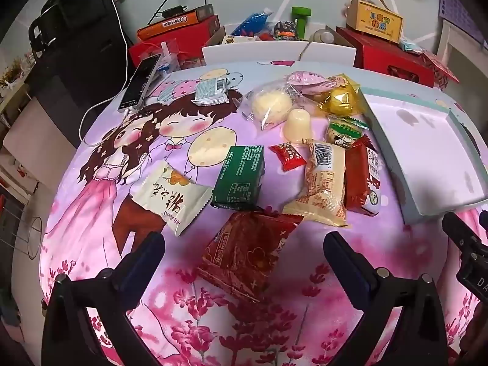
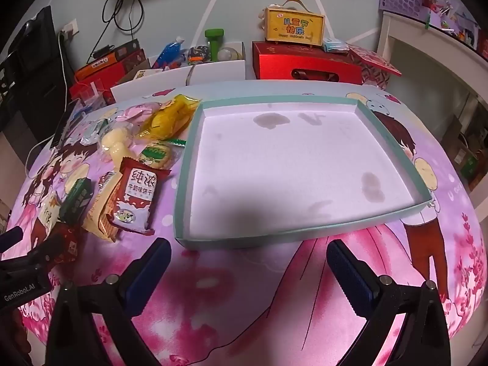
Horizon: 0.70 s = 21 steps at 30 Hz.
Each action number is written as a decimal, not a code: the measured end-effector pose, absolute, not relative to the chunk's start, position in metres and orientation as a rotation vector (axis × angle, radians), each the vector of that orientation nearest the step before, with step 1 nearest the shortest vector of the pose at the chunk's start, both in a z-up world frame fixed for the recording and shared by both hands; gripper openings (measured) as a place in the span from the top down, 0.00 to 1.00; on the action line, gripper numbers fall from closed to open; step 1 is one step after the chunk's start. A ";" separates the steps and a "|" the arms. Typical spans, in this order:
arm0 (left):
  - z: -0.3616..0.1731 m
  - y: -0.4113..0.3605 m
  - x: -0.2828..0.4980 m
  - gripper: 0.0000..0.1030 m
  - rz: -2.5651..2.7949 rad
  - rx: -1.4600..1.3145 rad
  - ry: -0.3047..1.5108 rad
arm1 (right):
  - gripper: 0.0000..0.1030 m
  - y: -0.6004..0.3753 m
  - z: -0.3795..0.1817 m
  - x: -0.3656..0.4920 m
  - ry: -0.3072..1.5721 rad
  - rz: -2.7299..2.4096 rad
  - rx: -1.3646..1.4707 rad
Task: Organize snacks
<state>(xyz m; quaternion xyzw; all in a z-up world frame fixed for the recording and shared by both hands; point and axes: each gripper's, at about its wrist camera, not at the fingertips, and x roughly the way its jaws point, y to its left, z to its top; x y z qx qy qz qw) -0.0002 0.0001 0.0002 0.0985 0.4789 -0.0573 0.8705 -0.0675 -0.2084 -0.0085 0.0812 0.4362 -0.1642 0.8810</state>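
Observation:
Several wrapped snacks lie spread on a cartoon-print cloth. In the left wrist view a dark red packet point(image 1: 248, 251) lies just ahead of my open left gripper point(image 1: 244, 244), nothing touching its fingers. Beyond it sit a green pack point(image 1: 239, 178), a cream packet point(image 1: 170, 195), a beige barcode packet point(image 1: 324, 183) and a red biscuit pack point(image 1: 363, 177). A shallow teal-rimmed box point(image 2: 393, 143) with a white floor lies ahead of my open right gripper point(image 2: 248, 254), which holds nothing. The red biscuit pack point(image 2: 137, 198) lies left of the box.
A phone on a white cable point(image 1: 141, 82) rests at the cloth's far left. Red gift boxes point(image 2: 308, 64), a yellow carton point(image 2: 294, 27) and a green bottle point(image 2: 214, 42) crowd the back edge. The other gripper's body point(image 2: 24, 274) shows at the left.

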 end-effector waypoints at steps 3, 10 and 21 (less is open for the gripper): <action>0.000 0.000 0.000 0.00 -0.118 0.209 1.005 | 0.00 -0.208 -0.009 -0.067 0.908 -0.343 0.169; 0.001 -0.003 0.001 0.00 -0.109 0.208 1.010 | 0.00 -0.207 -0.008 -0.067 0.908 -0.344 0.171; 0.001 0.000 0.002 0.00 -0.116 0.186 1.002 | 0.00 -0.208 -0.008 -0.067 0.906 -0.341 0.171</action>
